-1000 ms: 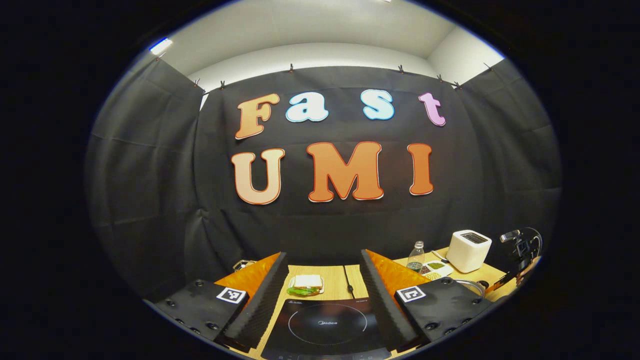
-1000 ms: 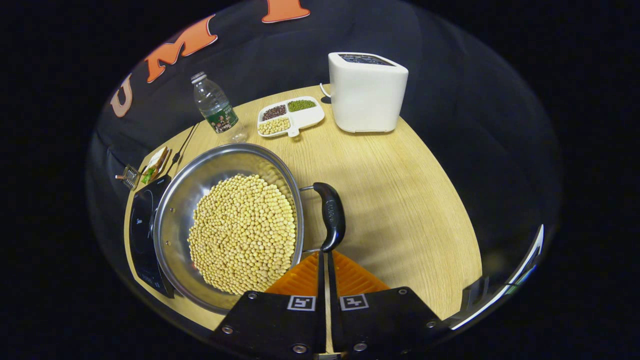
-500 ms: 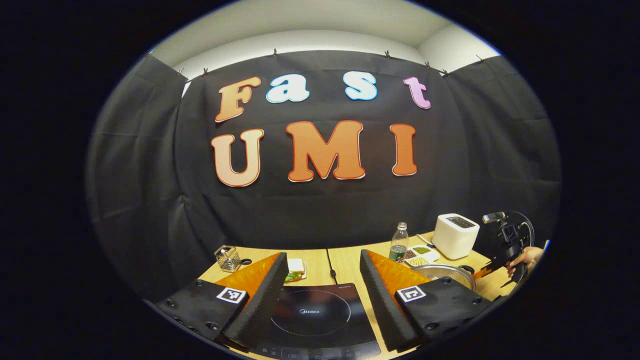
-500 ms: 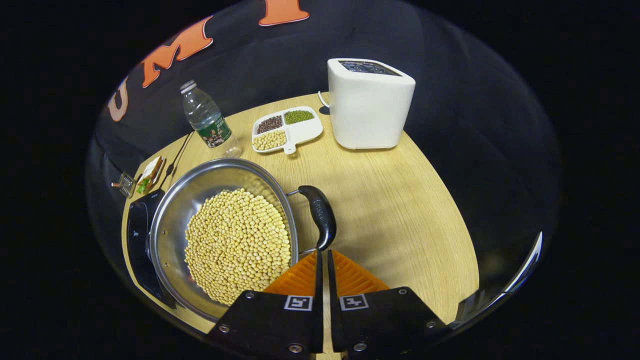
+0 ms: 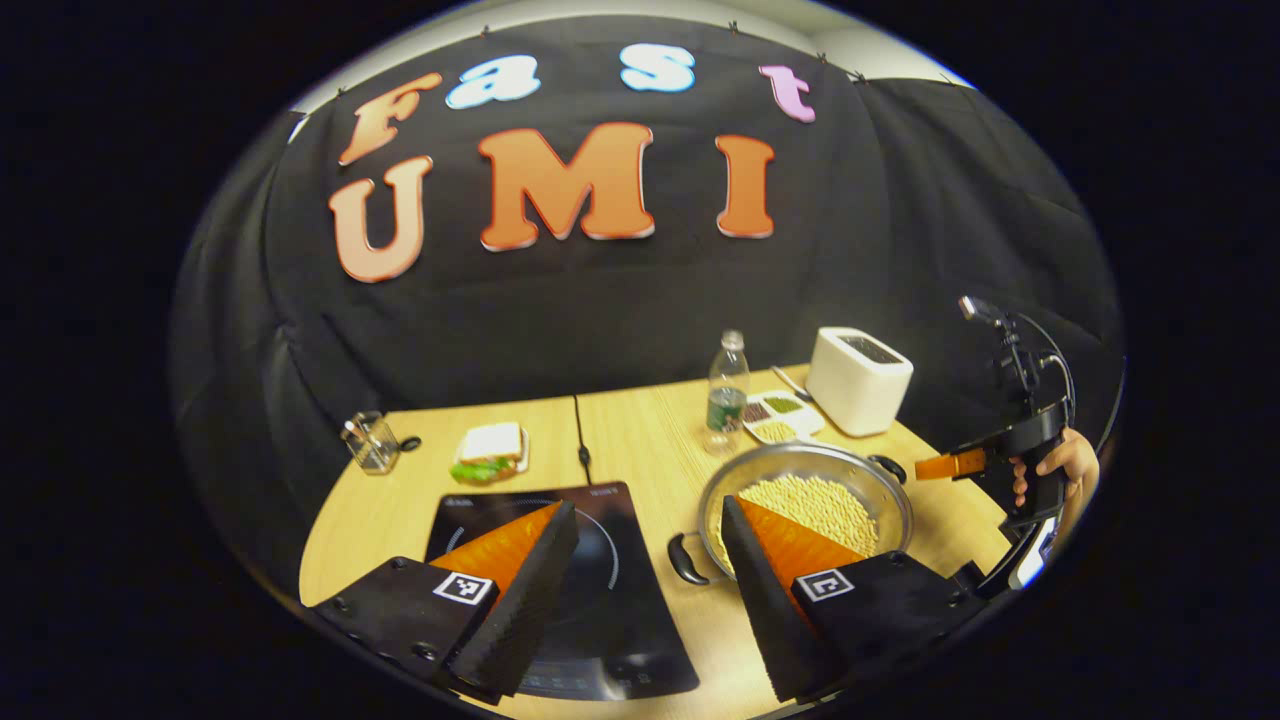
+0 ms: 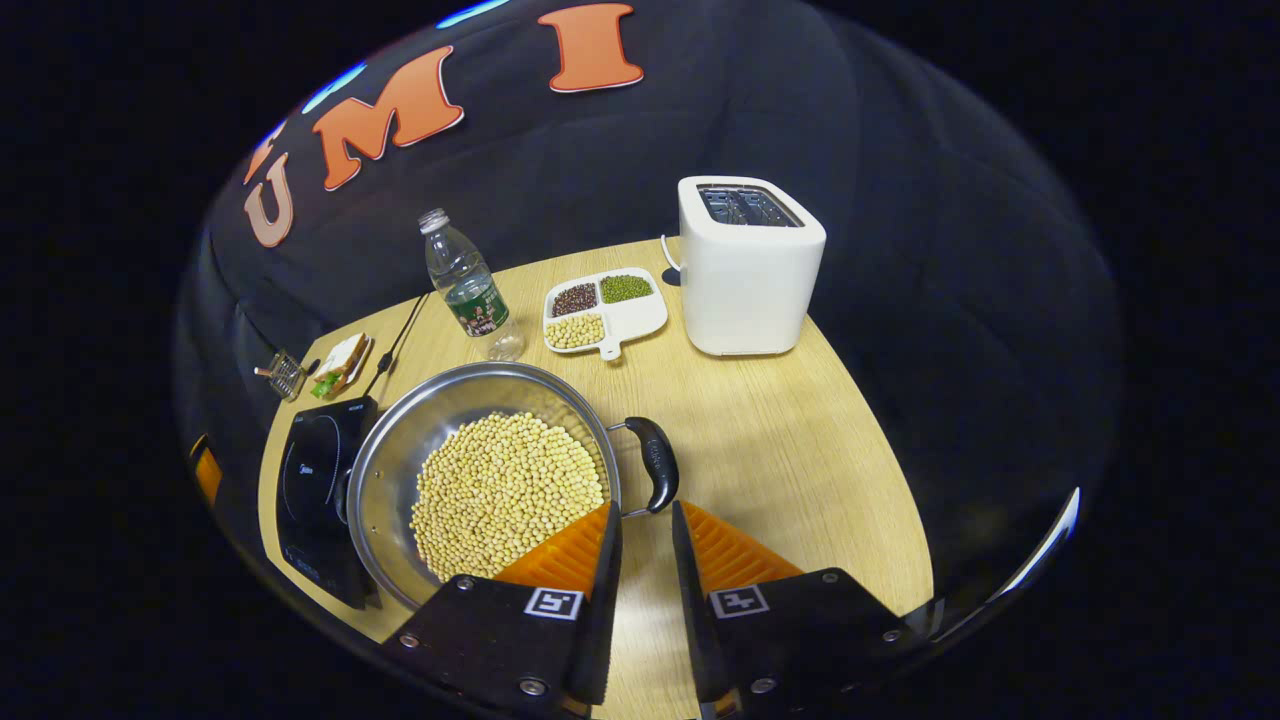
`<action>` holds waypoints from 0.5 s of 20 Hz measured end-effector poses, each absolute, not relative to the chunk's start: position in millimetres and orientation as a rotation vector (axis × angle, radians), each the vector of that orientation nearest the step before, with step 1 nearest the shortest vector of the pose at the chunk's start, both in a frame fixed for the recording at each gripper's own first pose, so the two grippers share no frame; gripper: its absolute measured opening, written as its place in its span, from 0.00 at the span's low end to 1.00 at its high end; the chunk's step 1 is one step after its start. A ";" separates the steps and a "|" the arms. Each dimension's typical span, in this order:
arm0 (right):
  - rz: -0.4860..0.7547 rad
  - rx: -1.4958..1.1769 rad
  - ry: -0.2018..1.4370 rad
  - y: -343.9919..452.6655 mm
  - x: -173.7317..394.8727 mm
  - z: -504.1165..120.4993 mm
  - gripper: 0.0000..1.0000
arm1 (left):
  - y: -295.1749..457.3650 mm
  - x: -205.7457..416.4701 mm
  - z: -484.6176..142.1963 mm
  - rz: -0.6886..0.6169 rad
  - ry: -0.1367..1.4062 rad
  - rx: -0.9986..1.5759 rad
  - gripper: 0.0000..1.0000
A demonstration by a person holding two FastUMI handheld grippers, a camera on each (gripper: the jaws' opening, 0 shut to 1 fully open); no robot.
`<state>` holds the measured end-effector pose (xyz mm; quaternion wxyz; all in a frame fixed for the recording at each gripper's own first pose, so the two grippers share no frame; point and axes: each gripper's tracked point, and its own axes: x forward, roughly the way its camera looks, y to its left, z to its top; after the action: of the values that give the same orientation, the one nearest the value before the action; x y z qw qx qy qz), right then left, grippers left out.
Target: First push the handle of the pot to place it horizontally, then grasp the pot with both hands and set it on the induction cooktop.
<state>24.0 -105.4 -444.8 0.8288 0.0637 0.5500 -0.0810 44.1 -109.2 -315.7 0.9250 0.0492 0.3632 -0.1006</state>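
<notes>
The right tongs (image 6: 645,515), pressed together a moment ago, have parted slightly just short of the pot (image 6: 490,480) handle (image 6: 655,475), while the spread left tongs (image 5: 650,520) have dropped toward the induction cooktop (image 5: 600,600), readying the two-handed grasp.

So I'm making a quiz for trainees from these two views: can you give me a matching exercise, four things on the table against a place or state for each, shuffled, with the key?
Things:
1. pot
2. toaster
3. bottle
4. sandwich

Places or states:
A. on a small plate, beyond the cooktop
B. full of pale beans
C. white, slots on top, far edge of the table
D. clear, upright, beside the divided dish

Pairs: 1-B, 2-C, 3-D, 4-A
</notes>
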 end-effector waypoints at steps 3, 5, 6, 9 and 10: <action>-0.142 0.127 1.167 -97.1 26.9 -447.4 0.48 | -127.6 36.3 -356.9 -0.224 0.891 0.051 0.95; -0.125 0.115 1.158 -91.2 29.5 -448.7 0.60 | -132.0 41.2 -382.4 -0.217 0.950 0.043 0.95; -0.112 0.115 1.159 -87.6 30.0 -450.2 0.67 | -129.7 44.5 -394.4 -0.206 0.970 0.061 0.92; -0.101 0.083 1.176 -83.8 30.9 -460.1 0.77 | -124.4 53.9 -428.2 -0.154 1.037 0.081 0.95; -0.113 0.064 1.178 -86.0 32.8 -465.6 0.80 | -124.7 55.3 -437.7 -0.140 1.060 0.076 0.95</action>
<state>32.8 -86.0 -465.6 0.8295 0.0300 0.5551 -0.0532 55.3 -124.7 -437.7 0.8598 0.0361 0.5050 -0.0669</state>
